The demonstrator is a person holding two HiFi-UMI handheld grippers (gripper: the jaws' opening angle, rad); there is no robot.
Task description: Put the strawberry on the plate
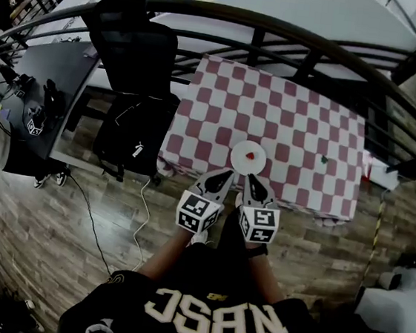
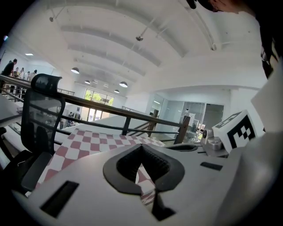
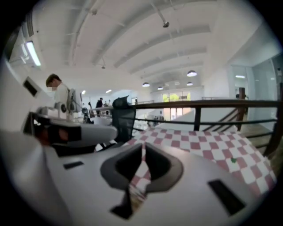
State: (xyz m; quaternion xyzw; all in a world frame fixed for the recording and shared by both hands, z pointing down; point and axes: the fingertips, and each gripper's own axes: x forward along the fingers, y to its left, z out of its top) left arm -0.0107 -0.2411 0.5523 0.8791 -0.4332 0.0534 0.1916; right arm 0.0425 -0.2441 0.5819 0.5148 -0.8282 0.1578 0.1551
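1. The strawberry [image 1: 251,156] lies on the white plate [image 1: 237,160], a little right of its middle, nothing touching it.
2. The plate stands near the front edge of a table under a red-and-white checked cloth [image 1: 288,119].
3. My left gripper [image 1: 227,174] is held at the table's near edge, its tips pointing at the plate. Its own view shows the 2 jaws brought together at the tips, with nothing between them and only checked cloth visible through the gap behind.
4. My right gripper [image 1: 253,180] sits just beside it, also aimed at the plate. Its jaws are closed to a thin slit, and they hold nothing.
5. From the head view I cannot tell how high either gripper is above the cloth.
6. A small green object [image 1: 324,159] rests on the cloth, well to the right of the plate.
7. A black office chair [image 1: 131,52] stands at the table's left end, and a dark curved railing [image 1: 283,29] runs along the far side.
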